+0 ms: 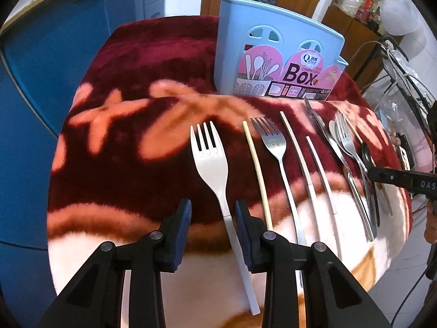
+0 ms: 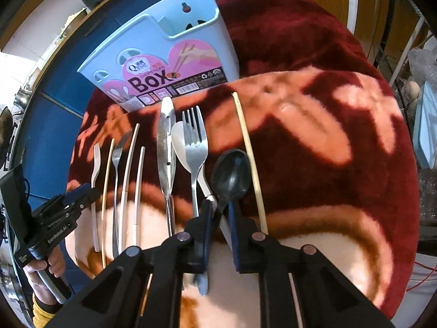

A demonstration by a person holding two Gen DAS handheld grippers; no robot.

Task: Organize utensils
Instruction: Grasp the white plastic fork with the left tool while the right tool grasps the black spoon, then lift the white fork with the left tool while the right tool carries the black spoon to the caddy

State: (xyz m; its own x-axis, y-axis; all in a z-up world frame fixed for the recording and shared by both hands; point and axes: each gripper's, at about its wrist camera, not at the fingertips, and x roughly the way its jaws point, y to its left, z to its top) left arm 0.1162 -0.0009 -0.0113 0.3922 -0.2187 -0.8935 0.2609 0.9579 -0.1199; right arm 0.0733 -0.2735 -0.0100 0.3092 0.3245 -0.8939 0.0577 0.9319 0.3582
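Note:
A white fork [image 1: 210,158] lies on the red floral blanket [image 1: 123,82], tines toward the blue utensil box [image 1: 273,41]. My left gripper [image 1: 213,218] straddles its handle. The handle runs close to the right finger, with a clear gap on the left, so the gripper is open. In the right wrist view a black spoon [image 2: 232,175] lies bowl forward. My right gripper [image 2: 220,213] is shut on its thin handle. The white handle of a steel spoon [image 2: 180,142] passes under the same fingers. The box [image 2: 164,54] stands upright at the back.
Between the grippers lies a row of utensils: a wooden chopstick [image 1: 258,169], a steel fork [image 1: 273,142], two pale chopsticks [image 1: 297,153], a knife [image 2: 166,147], another fork [image 2: 195,147]. A second wooden chopstick [image 2: 251,164] lies right of the black spoon. Blue cabinets [image 1: 54,54] stand left.

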